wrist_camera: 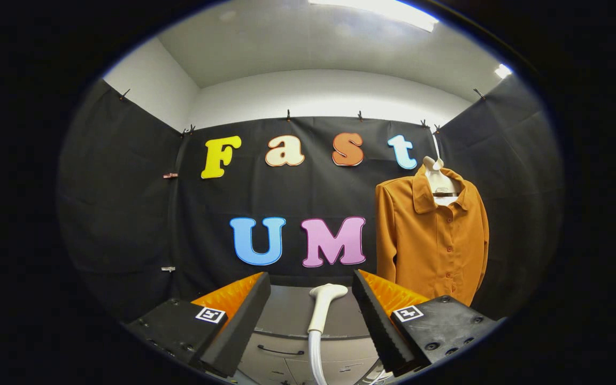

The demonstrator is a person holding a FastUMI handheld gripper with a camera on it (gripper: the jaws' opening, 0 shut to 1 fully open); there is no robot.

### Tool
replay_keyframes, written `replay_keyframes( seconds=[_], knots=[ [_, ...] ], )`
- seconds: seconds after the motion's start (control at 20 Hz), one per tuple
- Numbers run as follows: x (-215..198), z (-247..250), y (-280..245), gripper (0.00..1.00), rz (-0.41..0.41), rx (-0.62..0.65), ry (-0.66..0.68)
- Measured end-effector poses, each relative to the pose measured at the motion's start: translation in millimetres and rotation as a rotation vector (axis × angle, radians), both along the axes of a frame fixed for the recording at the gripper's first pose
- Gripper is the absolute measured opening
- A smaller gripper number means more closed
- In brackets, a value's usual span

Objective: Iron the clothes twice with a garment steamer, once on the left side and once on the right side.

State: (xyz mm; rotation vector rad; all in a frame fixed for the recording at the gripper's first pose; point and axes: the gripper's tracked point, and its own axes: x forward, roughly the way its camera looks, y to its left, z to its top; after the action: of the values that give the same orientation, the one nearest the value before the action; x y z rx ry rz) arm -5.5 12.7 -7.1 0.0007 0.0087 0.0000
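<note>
Ahead, a rust-orange shirt (430,240) hangs on a hanger (439,179); the steamer head (325,305) stands upright between the gripper's (310,307) spread, empty fingers, untouched.

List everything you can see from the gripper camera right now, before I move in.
Shirt: one, orange-brown, buttoned, hanging on a hanger against the booth wall, beyond the fingers and to their right.
Hanger: one, pale, inside the shirt's collar.
Steamer head: one, white, upright with its hose running down, between the fingers and just ahead of them, untouched.
Cabinet: one, grey, with a drawer handle, under the steamer head.
Ceiling light: one strip, lit, overhead.
Gripper: one, fingers spread wide, holding nothing.
</note>
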Motion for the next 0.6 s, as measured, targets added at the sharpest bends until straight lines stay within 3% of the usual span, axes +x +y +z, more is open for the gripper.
replay_keyframes(
  seconds=[0.6],
  knots=[
    [6.5,-16.7,26.1,0.98,-0.056,-0.022,0.037]
  ],
)
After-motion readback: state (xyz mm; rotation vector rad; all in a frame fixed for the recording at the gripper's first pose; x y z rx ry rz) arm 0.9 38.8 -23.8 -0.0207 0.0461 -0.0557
